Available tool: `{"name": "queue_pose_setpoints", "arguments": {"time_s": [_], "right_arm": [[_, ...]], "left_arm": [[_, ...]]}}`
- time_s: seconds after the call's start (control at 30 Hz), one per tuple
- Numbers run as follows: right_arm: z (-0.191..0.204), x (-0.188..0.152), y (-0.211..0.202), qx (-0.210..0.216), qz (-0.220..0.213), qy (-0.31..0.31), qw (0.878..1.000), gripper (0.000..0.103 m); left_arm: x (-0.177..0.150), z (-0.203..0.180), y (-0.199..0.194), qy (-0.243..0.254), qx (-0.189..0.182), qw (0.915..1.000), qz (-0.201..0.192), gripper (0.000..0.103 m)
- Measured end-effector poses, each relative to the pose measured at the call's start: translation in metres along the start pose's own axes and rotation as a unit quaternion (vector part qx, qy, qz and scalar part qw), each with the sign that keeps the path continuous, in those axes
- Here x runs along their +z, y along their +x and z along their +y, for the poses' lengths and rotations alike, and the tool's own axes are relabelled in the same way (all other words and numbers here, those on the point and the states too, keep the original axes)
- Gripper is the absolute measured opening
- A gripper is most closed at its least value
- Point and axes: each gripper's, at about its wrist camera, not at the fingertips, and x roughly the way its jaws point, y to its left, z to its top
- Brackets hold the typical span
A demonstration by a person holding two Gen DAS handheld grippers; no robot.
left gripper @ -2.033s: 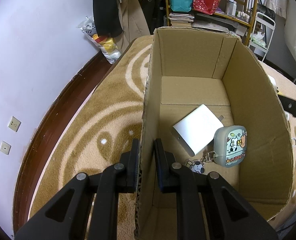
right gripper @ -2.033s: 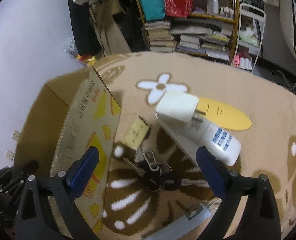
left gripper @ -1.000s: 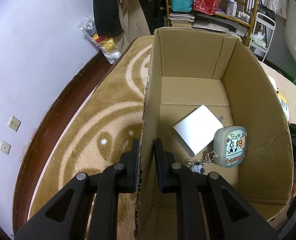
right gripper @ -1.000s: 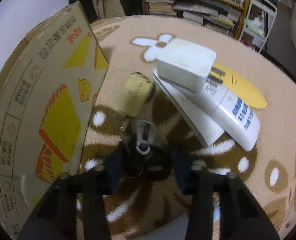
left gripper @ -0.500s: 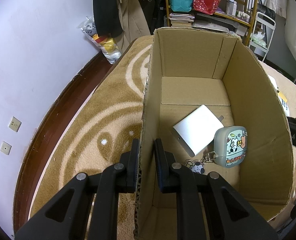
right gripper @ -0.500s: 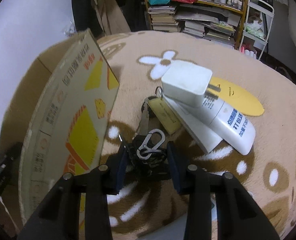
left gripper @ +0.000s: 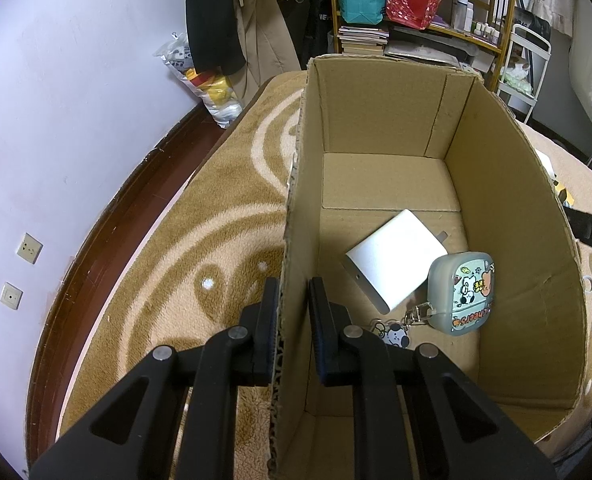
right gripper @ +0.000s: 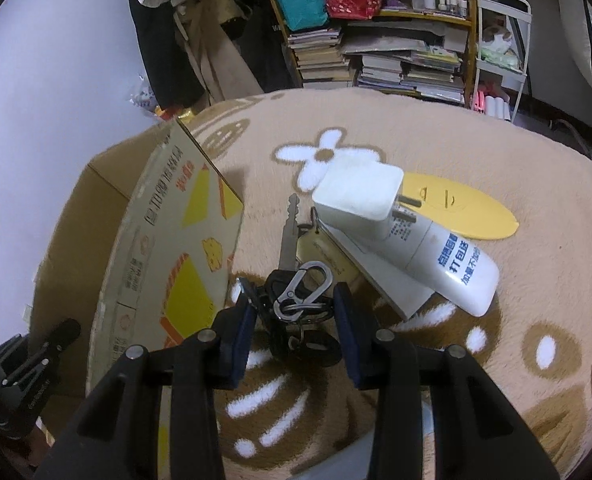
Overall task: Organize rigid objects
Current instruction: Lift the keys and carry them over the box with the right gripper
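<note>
Gripping box rim (left gripper: 292, 216), keys (right gripper: 296, 300) lifted.

The patterned tan rug (right gripper: 475, 140) carries a cardboard box (right gripper: 168, 240), a yellow oval piece (right gripper: 463, 210), and seemingly a white slab (right gripper: 383, 276).

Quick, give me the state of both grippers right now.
Left gripper: shut on the brown cardboard box wall.
Right gripper: shut on the black key bunch with silver carabiner.

1. Cardboard box (left gripper: 375, 128) on rug (left gripper: 216, 220); charger (left gripper: 391, 264) and earbud case (left gripper: 461, 292) inside, side by side.
2. Key bunch (right gripper: 296, 292) right of box, beside second charger (right gripper: 355, 196) stacked on bottle (right gripper: 447, 268).
</note>
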Motion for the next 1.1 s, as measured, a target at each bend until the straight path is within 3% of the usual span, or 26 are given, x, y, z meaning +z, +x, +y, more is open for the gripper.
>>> {"name": "queue_pose_setpoints", "arguments": {"time_s": [0.53,1.1], "right_arm": [[0.03,0.017,-0.045,0.024,-0.084,-0.015,0.996,0.04],[0.089,0.022,-0.109,0.095,-0.162,-0.074,0.98,0.04]], "left_arm": [[0.0,0.001,0.001,0.002,0.001,1.0,0.0,0.015],[0.0,0.0,0.0,0.002,0.002,1.0,0.0,0.015]]}}
